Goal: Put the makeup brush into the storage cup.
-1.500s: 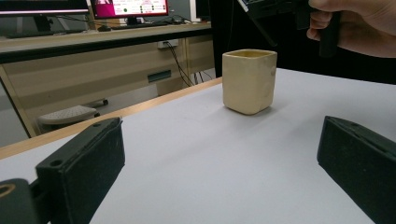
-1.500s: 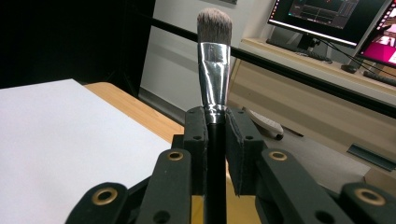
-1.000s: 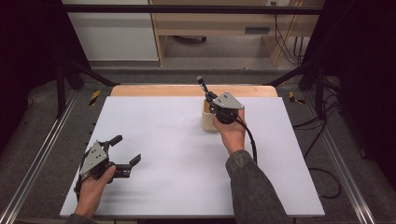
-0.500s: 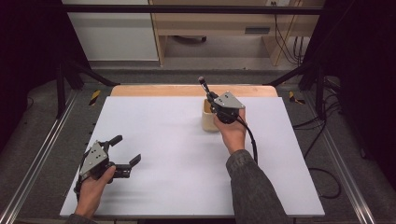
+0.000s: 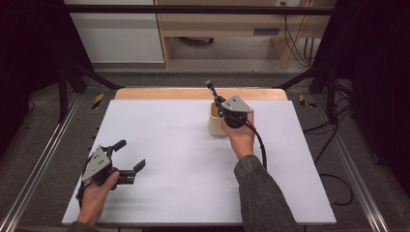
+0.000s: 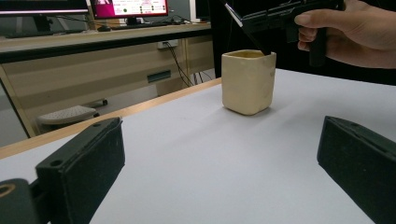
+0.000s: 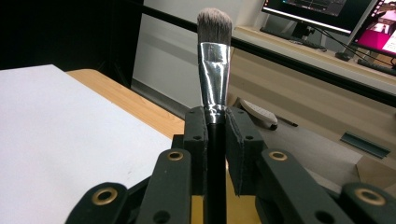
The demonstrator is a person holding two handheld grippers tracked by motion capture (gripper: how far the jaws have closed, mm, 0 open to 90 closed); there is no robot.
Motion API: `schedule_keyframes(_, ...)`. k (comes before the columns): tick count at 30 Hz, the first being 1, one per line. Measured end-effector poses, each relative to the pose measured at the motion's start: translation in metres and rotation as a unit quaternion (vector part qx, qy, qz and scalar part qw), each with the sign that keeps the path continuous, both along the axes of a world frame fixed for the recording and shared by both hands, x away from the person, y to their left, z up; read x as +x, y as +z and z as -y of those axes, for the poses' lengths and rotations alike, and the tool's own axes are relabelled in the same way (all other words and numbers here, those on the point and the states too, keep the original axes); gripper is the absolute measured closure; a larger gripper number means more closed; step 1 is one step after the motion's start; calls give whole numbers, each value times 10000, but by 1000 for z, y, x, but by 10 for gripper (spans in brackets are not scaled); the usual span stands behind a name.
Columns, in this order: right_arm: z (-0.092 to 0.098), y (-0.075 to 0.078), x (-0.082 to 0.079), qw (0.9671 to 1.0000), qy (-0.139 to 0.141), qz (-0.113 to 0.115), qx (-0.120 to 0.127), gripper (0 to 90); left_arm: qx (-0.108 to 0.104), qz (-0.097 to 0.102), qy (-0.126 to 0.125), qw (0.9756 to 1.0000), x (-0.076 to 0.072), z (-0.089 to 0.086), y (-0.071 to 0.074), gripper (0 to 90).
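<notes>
The right gripper was clamped on the brush, bristles up, handle slanting into the cup far on the table, likely to stand it there; the left gripper rested near-left, jaws apart, idle

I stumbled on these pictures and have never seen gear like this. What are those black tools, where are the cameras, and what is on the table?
A person holds a hand-operated two-jaw gripper in each hand. One camera looks down from above; one more rides on each gripper, looking along its jaws. On the white table stands a cream cup. The right gripper is shut on a makeup brush, bristles up, with the handle's lower end at the cup's mouth. The left gripper rests open near the table's front left, holding nothing.
</notes>
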State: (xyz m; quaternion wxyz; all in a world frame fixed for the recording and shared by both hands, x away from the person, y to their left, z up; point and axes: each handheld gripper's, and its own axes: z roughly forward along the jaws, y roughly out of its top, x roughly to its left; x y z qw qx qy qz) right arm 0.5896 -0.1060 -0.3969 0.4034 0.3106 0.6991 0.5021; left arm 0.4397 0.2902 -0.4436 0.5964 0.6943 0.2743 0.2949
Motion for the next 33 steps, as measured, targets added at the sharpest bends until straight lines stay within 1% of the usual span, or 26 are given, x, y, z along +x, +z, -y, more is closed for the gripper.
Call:
schedule_keyframes(16, -2, -6, 2, 9999, 29, -92, -99, 793, 7, 6, -12, 10000, 0, 1, 0, 6)
schedule_keyframes(29, -1, -12, 1, 9998, 38, -192, -105, 791, 6, 5, -4, 10000, 0, 0, 0, 6)
schedule_keyframes(30, -1, -12, 0, 9997, 45, -206, -90, 786, 8, 4, -2, 10000, 0, 0, 0, 6)
schedule_keyframes(32, -1, -12, -1, 9997, 71, -233, -25, 735, -3, 9, 8, 10000, 0, 0, 0, 6)
schedule_keyframes(33, -1, -11, -2, 9997, 109, -225, -15, 733, -1, 6, 6, 10000, 0, 0, 0, 6)
